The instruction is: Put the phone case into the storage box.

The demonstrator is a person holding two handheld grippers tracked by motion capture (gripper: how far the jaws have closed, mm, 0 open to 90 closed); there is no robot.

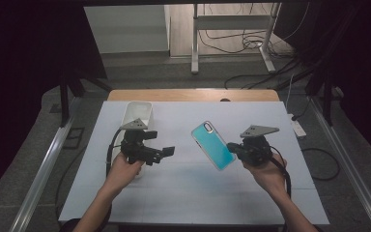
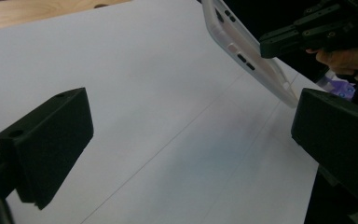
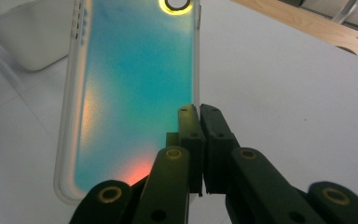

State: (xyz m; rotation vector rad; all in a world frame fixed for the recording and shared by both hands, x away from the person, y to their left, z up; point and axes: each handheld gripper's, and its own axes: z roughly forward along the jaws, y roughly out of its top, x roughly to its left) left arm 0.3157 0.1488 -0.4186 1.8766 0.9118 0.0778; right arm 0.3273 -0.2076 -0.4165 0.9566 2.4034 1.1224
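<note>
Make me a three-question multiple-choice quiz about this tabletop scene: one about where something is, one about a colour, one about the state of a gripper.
1. Where is the white container?
A. At the table's far left, beyond the left gripper
B. Beside the right hand
C. On the floor

2. What colour is the back of the phone case?
A. Red
B. Turquoise
C. Black

3. How do the right gripper's jaws stand?
A. Wide open over the table
B. Shut on the phone case's edge
C. Shut on the container

Answers: 1 A, the high view shows it beyond the left gripper. 2 B, the right gripper view shows turquoise. 3 B, the jaws pinch the case's side rim.
</note>
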